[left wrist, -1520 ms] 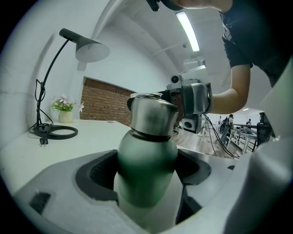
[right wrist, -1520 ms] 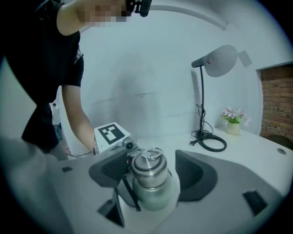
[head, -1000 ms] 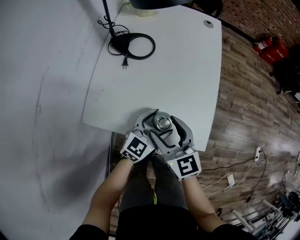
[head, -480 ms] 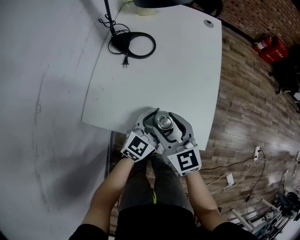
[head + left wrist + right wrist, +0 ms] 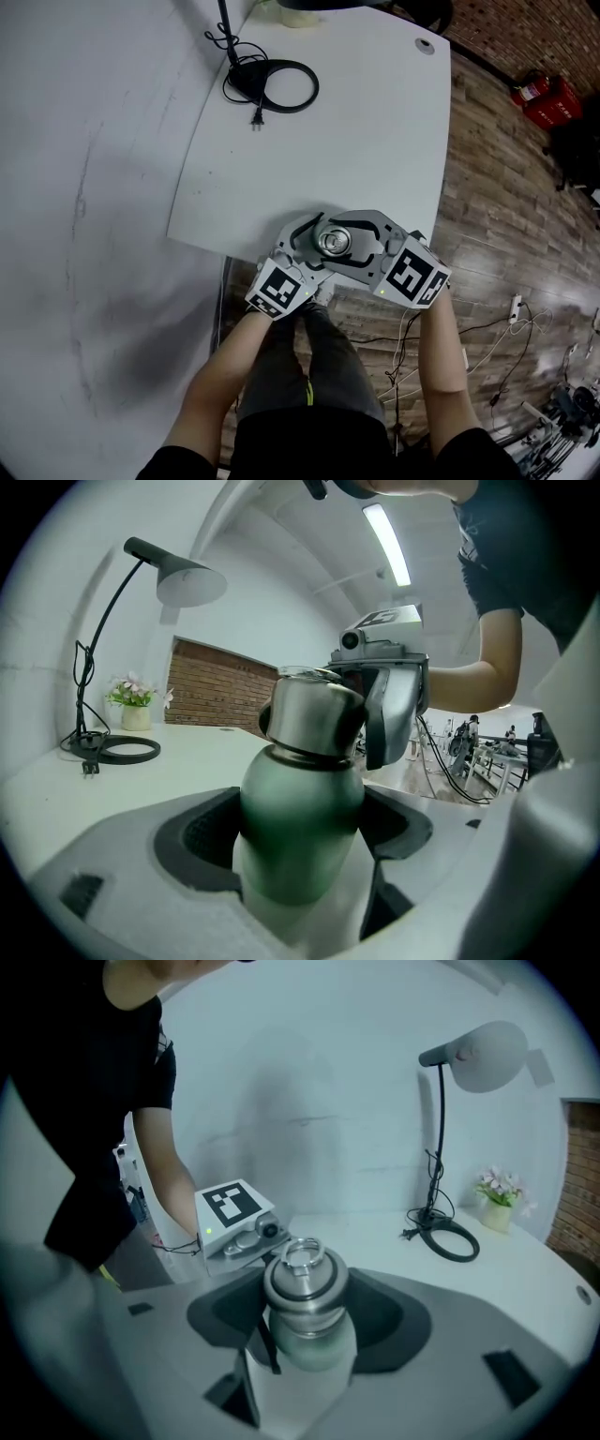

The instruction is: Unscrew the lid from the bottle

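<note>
A green bottle [image 5: 300, 808] with a steel lid [image 5: 330, 241] stands upright at the near edge of the white table [image 5: 375, 122]. My left gripper [image 5: 311, 246] comes in from the lower left and is shut on the bottle's green body [image 5: 309, 1349]. My right gripper [image 5: 347, 234] reaches in from the right at lid height. Its jaws have just been closing, with the ringed lid [image 5: 302, 1283] between them, and both dark pads now lie against it. From the left gripper view, one right jaw sits against the lid [image 5: 309, 714]. The bottle's base is hidden.
A desk lamp's round base with its coiled cord [image 5: 272, 86] sits at the table's far end. A small flower pot [image 5: 134, 705] stands beside it. Wood floor [image 5: 506, 216] with cables lies to the right, and a red extinguisher [image 5: 544, 98] rests further off.
The right gripper has swung from below the bottle round to its right side and rolled, its marker cube now at the right. The left gripper and bottle have stayed put.
</note>
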`<control>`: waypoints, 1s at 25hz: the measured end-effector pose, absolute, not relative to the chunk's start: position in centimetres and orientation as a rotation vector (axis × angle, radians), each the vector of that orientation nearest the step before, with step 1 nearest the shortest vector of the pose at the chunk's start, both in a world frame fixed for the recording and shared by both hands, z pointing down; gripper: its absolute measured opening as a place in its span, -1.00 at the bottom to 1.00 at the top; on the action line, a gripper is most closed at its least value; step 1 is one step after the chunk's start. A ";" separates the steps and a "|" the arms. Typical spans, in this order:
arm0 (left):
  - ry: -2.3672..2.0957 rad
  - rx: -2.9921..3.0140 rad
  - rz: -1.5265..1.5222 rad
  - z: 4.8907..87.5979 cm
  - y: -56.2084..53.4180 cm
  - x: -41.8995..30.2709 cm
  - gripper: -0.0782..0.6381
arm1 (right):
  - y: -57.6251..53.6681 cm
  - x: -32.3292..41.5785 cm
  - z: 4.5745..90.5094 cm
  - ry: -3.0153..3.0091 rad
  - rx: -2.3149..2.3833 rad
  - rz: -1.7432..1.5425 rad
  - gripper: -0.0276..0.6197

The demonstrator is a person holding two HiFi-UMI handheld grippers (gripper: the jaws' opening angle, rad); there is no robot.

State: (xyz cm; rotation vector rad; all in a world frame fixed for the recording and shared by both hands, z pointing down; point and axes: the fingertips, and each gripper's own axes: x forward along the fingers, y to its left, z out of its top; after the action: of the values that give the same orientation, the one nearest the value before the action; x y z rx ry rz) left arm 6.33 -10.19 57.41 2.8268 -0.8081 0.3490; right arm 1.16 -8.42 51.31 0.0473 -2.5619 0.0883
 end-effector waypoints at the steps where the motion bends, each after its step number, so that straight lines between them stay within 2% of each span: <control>1: -0.807 2.828 0.350 57.4 -10.2 6.3 0.29 | -8.4 1.1 51.3 -2.574 0.068 0.090 -0.08; 8: -0.809 2.830 0.355 57.4 -10.2 6.3 0.29 | -8.7 1.1 51.4 -2.605 0.138 0.101 -0.08; 14: -0.814 2.827 0.353 57.5 -10.2 6.3 0.30 | -8.4 3.3 52.2 -2.521 0.255 0.056 0.03; 25: -0.818 2.826 0.355 57.4 -10.1 6.3 0.29 | -7.7 4.6 51.1 -2.587 1.040 0.238 0.02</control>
State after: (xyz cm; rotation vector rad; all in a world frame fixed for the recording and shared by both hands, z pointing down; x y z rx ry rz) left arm 6.29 -10.13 57.44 2.8264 -0.8180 0.3547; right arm 4.61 -7.66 51.11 1.0404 -2.5872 0.2377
